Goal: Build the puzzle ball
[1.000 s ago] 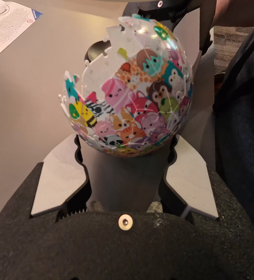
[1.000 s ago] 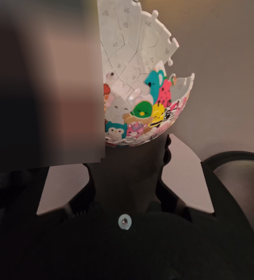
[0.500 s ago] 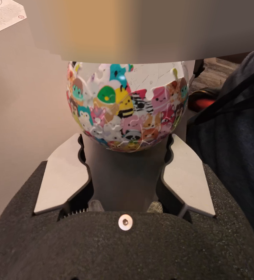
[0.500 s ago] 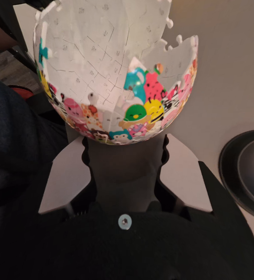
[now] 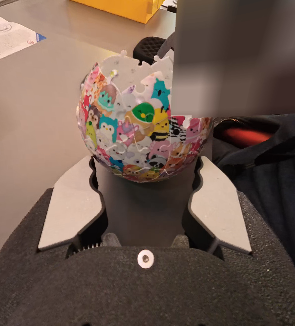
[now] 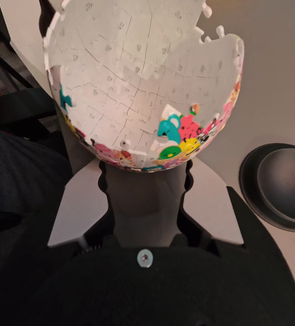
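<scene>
The puzzle ball (image 5: 143, 127) is a partly built shell printed with colourful cartoon animals. Its top is open with jagged edges, and the white numbered inside (image 6: 125, 79) shows. My right gripper (image 6: 145, 165) is shut on the ball's lower cap and holds it above the table. My left gripper (image 5: 145, 160) faces it from the other side, jaws wide, with its fingertips (image 5: 90, 162) beside the ball's lower part. The right gripper's black body (image 5: 148, 47) shows behind the ball.
The grey table (image 5: 28, 105) carries a white printed sheet (image 5: 5, 35) at far left and a yellow box (image 5: 122, 8) at the back. A round black stand (image 6: 280, 185) sits right of the ball. A person's dark clothing (image 5: 266, 176) borders the table edge.
The ball has turned in the left wrist view, and the green duck has moved from its left side to the middle. The right wrist view has tilted down and now looks into the open shell.
</scene>
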A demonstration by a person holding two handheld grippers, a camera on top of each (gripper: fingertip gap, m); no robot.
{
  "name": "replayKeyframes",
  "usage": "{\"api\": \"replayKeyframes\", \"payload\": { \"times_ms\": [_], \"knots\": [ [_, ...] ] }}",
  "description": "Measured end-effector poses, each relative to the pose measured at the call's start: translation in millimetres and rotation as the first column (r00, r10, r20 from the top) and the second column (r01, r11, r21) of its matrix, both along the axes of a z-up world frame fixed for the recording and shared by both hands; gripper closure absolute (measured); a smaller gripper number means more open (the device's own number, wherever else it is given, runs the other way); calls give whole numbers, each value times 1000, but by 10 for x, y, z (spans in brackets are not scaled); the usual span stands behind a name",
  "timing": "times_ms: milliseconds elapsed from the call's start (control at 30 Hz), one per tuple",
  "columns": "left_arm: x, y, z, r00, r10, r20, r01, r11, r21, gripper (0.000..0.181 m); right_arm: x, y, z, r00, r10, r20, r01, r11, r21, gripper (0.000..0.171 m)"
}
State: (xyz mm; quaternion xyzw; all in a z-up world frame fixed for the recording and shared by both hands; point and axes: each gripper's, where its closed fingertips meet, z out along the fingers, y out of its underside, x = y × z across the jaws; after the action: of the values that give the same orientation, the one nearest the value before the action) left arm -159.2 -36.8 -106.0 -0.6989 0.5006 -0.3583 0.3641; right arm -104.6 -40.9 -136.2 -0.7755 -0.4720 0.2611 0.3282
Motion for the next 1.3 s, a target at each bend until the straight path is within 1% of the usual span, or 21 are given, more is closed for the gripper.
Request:
{"api": "replayKeyframes", "payload": {
  "times_ms": [167,367,500,667,1100,1300],
  "knots": [
    [17,167,-25,999,11,-32,-9,999,40,74,37,169,-4,998,10,68,-12,1000,29,83],
    [-46,483,-47,997,60,-47,-57,996,64,72,-9,515,5,991,21,135,-30,997,67,82],
    [-110,657,-37,996,80,-45,-77,995,64,72,-74,699,2,989,34,144,-43,997,57,83],
    [-145,779,-24,997,72,-37,-69,995,65,72,-120,819,-9,988,40,151,-47,998,46,82],
    [-154,790,9,997,76,17,-77,996,42,74,-70,825,8,987,1,163,-8,999,41,81],
    [-256,766,50,994,111,18,-112,991,68,73,216,726,106,981,-49,187,28,993,112,79]
  ]
}}
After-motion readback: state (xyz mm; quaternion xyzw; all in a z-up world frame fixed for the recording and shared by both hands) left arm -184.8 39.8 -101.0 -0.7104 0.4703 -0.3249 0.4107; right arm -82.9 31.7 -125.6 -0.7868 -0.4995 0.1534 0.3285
